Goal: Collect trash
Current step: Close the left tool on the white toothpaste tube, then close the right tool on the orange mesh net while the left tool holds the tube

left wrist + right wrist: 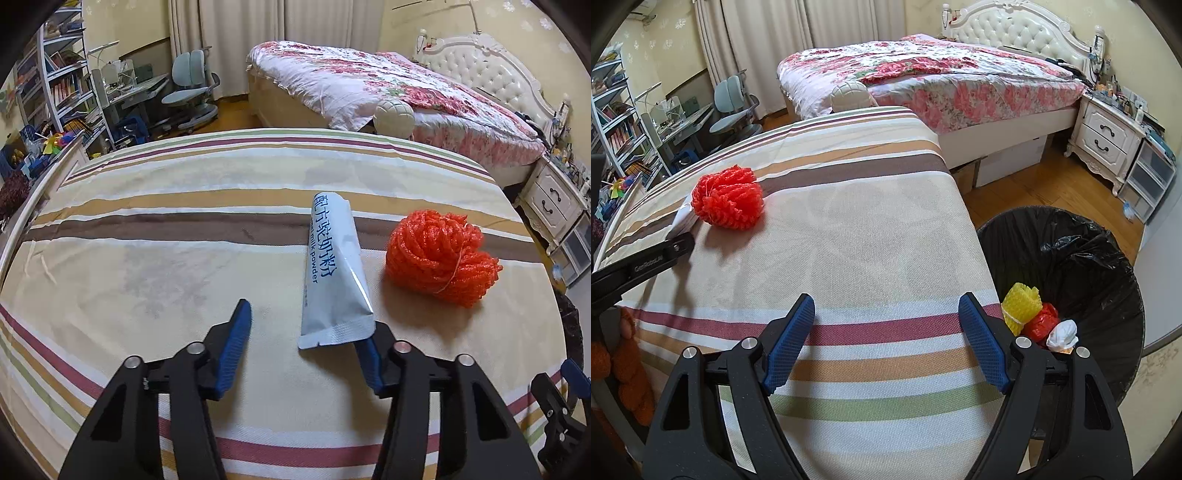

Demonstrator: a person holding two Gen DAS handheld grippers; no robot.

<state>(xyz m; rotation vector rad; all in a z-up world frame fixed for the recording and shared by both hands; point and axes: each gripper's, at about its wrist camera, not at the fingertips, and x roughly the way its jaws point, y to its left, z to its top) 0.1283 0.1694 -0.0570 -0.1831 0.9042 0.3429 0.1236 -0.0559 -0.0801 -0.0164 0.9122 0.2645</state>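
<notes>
The sachet (334,273) lies on the table (155,266), its long axis running away from the left tongs (306,347). Its near sealed end overlaps the tip of the right-hand finger, so it sits off-centre in the wide-open jaws. The red net ball (439,256) lies just right of the sachet. The right tongs (886,339) hang open and empty by the bin (1108,258), farther from both.

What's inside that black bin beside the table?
In the trash bin, lined with a black bag, lie a yellow foam net, a red wad and a crumpled white piece. The right gripper hides the bin's near part; anything underneath is covered.
</notes>
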